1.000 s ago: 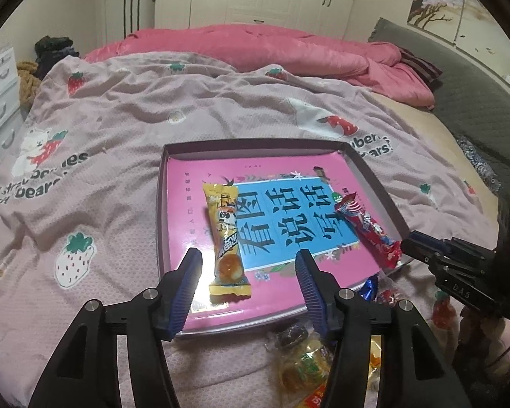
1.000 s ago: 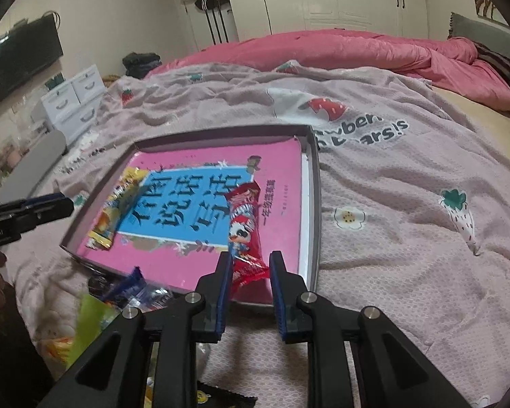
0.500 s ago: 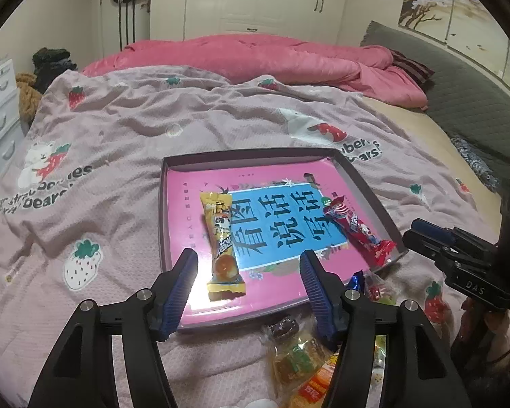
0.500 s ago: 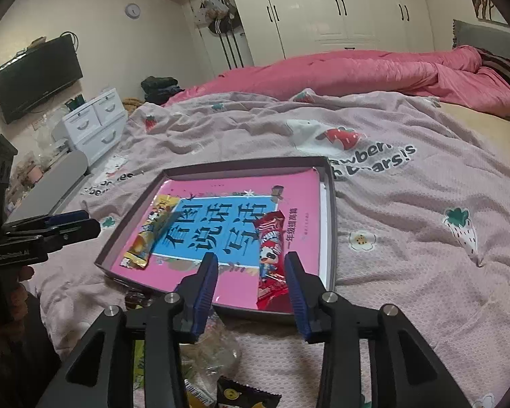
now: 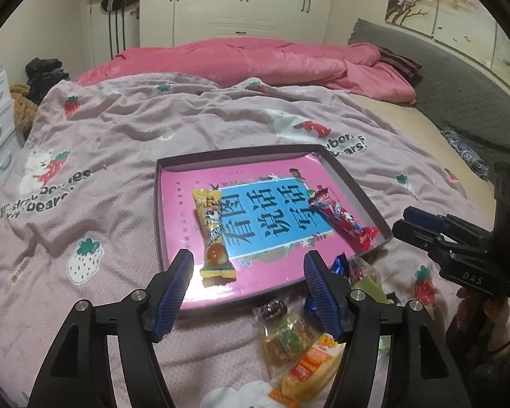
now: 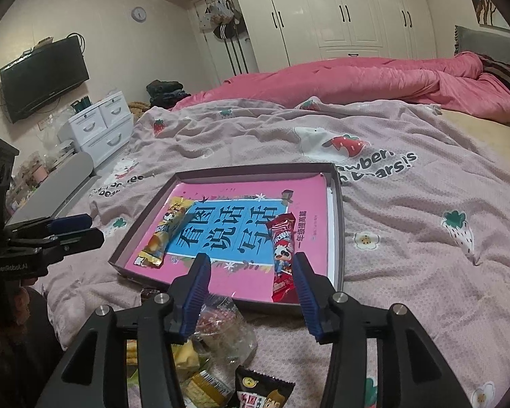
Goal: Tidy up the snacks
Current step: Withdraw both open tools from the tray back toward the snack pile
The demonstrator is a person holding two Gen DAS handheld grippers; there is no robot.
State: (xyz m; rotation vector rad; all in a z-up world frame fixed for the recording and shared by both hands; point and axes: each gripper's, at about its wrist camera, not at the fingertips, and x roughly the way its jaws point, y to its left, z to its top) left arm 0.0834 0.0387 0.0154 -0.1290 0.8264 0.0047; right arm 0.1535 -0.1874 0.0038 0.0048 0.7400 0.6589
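Both tools have just let go: the right tool [image 6: 250, 277], a second ago pinching the red snack [image 6: 282, 255], now stands spread, empty. So does the left tool [image 5: 248, 280], near the yellow snack [image 5: 212, 234]. Both snacks lie in the tray [image 5: 158, 204] on the bed; the loose pile [image 5: 295, 336] at the bed's near edge waits.

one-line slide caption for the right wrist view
Open right gripper, jaws just opened, above the red snack bar in the tray, yellow snack bar alongside.

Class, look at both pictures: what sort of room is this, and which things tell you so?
A bedroom, most likely: a bed with a pink quilt, a wall of wardrobes and a chest of drawers.
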